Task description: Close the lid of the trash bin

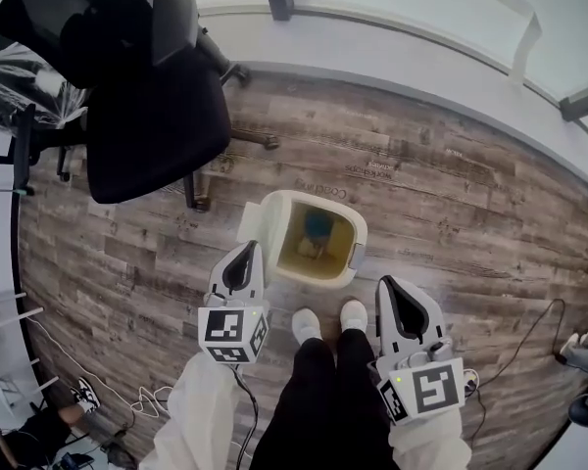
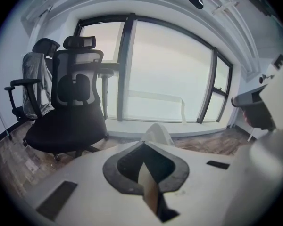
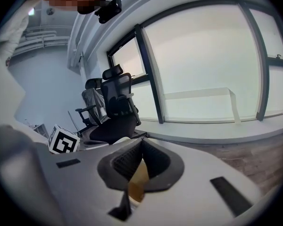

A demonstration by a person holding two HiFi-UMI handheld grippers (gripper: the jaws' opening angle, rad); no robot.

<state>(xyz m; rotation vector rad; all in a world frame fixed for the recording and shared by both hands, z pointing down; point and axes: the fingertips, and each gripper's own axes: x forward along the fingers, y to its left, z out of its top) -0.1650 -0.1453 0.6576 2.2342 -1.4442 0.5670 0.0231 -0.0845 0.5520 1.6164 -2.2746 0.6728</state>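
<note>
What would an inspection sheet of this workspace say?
Surface: wood-plank floor.
Job's things: bin open, lid not yet closed; blue item inside.
Clutter: nothing seen by the bin.
Grippers: left gripper and right gripper both shut and empty, near the bin.
Cables: cable loose on the floor at right; more at lower left.
Surroundings: chair, window.

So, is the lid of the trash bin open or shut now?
Open. The head view looks straight into the trash bin, at its yellowish inside and a blue thing at the bottom.
</note>
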